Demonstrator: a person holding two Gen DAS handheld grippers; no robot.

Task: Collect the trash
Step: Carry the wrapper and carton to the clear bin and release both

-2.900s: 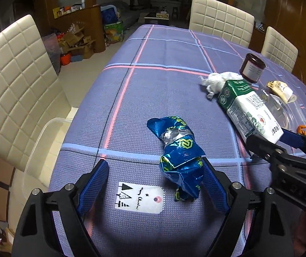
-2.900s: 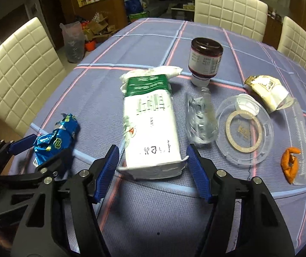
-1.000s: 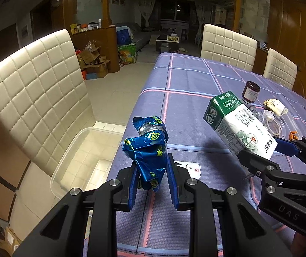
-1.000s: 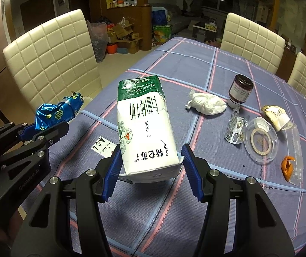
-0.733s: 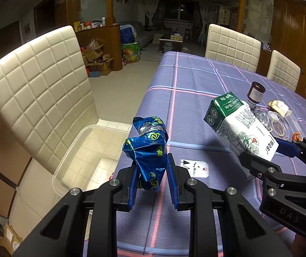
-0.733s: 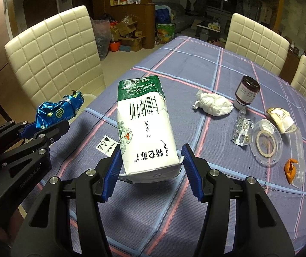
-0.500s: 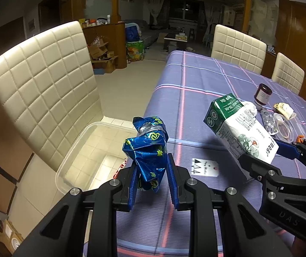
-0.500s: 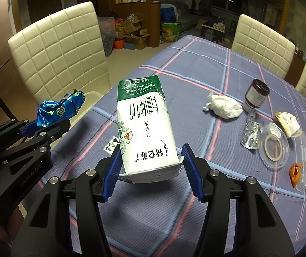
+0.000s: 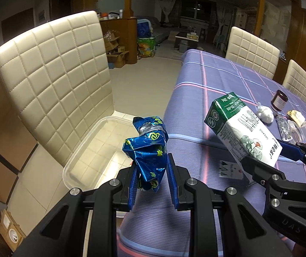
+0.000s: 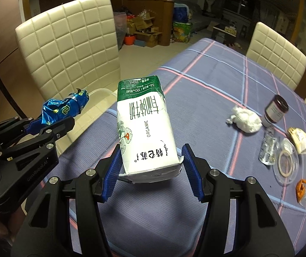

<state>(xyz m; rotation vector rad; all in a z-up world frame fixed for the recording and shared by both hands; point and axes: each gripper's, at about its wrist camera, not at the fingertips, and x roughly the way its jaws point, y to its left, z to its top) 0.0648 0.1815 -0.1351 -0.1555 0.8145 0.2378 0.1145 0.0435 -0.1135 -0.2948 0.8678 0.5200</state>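
My left gripper (image 9: 152, 178) is shut on a crumpled blue foil wrapper (image 9: 148, 150) and holds it in the air at the table's left edge, beside a clear plastic bin (image 9: 88, 150) on the chair seat. The wrapper also shows in the right wrist view (image 10: 64, 107). My right gripper (image 10: 150, 169) is shut on a green-and-white milk carton (image 10: 145, 130), held above the purple tablecloth (image 10: 206, 107). The carton also shows in the left wrist view (image 9: 242, 128), right of the wrapper.
A cream quilted chair (image 9: 52, 81) stands left of the table with the bin on it. On the table to the right lie a white tissue wad (image 10: 246, 117), a dark jar (image 10: 275, 110), a clear lid (image 10: 285, 165), a yellow wrapper (image 10: 299, 142) and orange peel (image 10: 300, 189).
Both grippers have moved left with their loads, toward the table's edge and the chair. The bin now lies closer below the wrapper. The grips have not changed.
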